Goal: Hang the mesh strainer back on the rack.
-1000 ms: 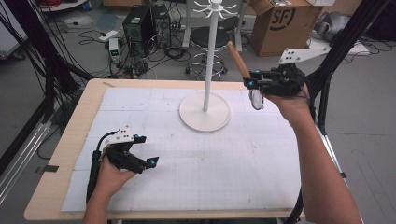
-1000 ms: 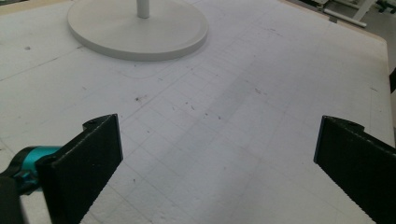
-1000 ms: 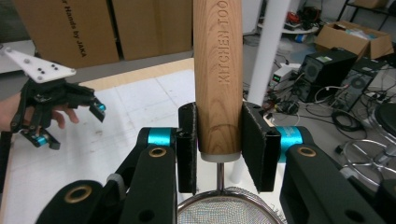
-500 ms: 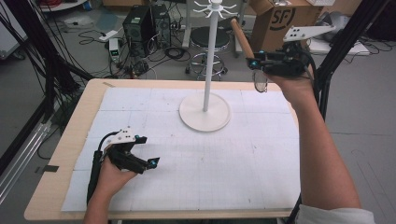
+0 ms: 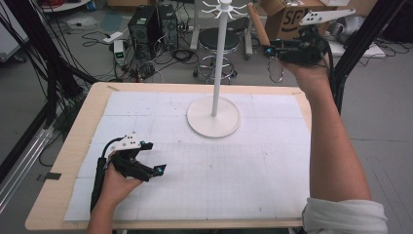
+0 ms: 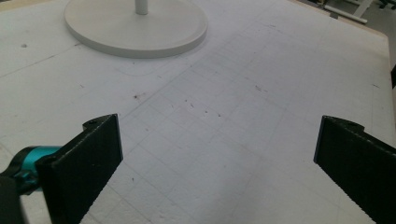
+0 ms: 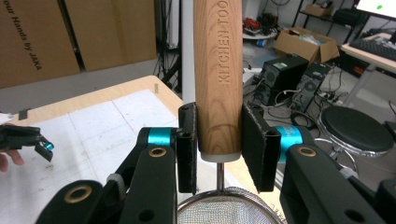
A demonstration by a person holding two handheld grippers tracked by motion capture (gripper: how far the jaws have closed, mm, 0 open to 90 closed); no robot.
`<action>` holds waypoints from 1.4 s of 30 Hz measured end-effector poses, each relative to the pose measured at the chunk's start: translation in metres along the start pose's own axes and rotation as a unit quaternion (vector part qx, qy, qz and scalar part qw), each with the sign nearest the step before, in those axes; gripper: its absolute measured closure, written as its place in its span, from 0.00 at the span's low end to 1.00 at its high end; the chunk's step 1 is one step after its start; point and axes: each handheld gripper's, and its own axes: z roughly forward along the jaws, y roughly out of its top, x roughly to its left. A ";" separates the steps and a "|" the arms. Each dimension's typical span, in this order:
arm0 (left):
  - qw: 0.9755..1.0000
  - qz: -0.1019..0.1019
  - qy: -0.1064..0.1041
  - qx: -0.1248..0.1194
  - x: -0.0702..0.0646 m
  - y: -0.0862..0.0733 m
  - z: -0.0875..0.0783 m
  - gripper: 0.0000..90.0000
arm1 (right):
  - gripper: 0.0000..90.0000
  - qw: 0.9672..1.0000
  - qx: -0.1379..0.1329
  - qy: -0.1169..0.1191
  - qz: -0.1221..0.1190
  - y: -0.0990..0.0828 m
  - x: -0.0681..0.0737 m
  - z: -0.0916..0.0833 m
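The strainer (image 7: 219, 70) is the thing being worked with. It has a fat wooden handle and a round wire mesh bowl (image 5: 275, 70) hanging below. It is up in the air, off the table, near the top of the white stand (image 5: 218, 58). The handle is pointing up and leaning a little toward the stand's hooks (image 5: 221, 9).

The right gripper (image 5: 269, 49) is pinching the wooden handle low down, just above the metal neck. In the right gripper view the two black pads are pressing on both sides of the wood, so the hold looks tight.

So the picking up part looks done. The strainer is lifted and is sitting beside the hooks, but it is not hanging on one yet. I think the hanging is what is left. I cannot tell where the loop or hole on the handle is, so that part may be tricky.

The left gripper (image 5: 148, 163) is resting low on the white mat (image 5: 253, 170), well apart from the stand's round base (image 5: 213, 117). In the left gripper view its jaws are spread wide with nothing between them. It is not helping right now.

The mat is lying on a wooden table (image 5: 83, 131).
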 end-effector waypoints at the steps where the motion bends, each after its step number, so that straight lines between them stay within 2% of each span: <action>1: 1.000 -0.001 0.001 0.000 0.000 0.000 0.000 0.02 | 0.76 1.000 0.001 -0.002 0.001 -0.001 -0.001 0.001; 5: 1.000 -0.001 0.003 0.001 0.000 0.000 0.000 0.02 | 0.76 1.000 0.004 0.002 0.006 -0.002 -0.002 0.003; 8: 1.000 -0.001 0.002 0.000 0.000 0.000 0.000 0.02 | 0.76 1.000 0.003 0.004 0.000 -0.001 -0.001 0.006; 10: 1.000 0.000 0.003 -0.001 0.000 0.000 -0.001 0.02 | 0.76 1.000 0.012 0.003 -0.005 -0.001 0.001 0.009; 19: 1.000 0.001 0.001 0.000 -0.001 0.000 -0.001 0.02 | 0.76 1.000 0.022 0.008 0.004 -0.004 0.005 0.020; 22: 1.000 0.002 0.001 0.001 -0.001 0.000 -0.001 0.02 | 0.76 1.000 0.022 0.009 -0.003 -0.004 0.006 0.024; 26: 1.000 -0.001 0.003 -0.002 -0.002 0.000 -0.001 0.02 | 0.76 0.999 0.042 0.000 0.000 -0.004 0.010 0.032; 30: 1.000 0.000 0.001 -0.001 -0.002 0.000 -0.001 0.02 | 0.76 0.999 0.049 0.000 -0.003 -0.004 0.013 0.041; 31: 1.000 0.000 0.002 -0.001 -0.002 0.000 -0.001 0.02 | 0.76 0.999 0.046 0.002 -0.008 -0.004 0.014 0.043; 32: 1.000 0.000 0.001 -0.002 -0.002 0.000 -0.001 0.02 | 0.76 0.999 0.052 0.002 -0.001 -0.003 0.015 0.045; 37: 1.000 0.001 0.002 0.000 -0.001 0.000 0.000 0.02 | 0.76 0.998 0.056 -0.001 0.002 -0.002 0.017 0.052; 42: 1.000 0.000 0.002 -0.002 -0.002 0.000 -0.001 0.02 | 0.76 0.998 0.055 -0.009 -0.007 0.000 0.021 0.058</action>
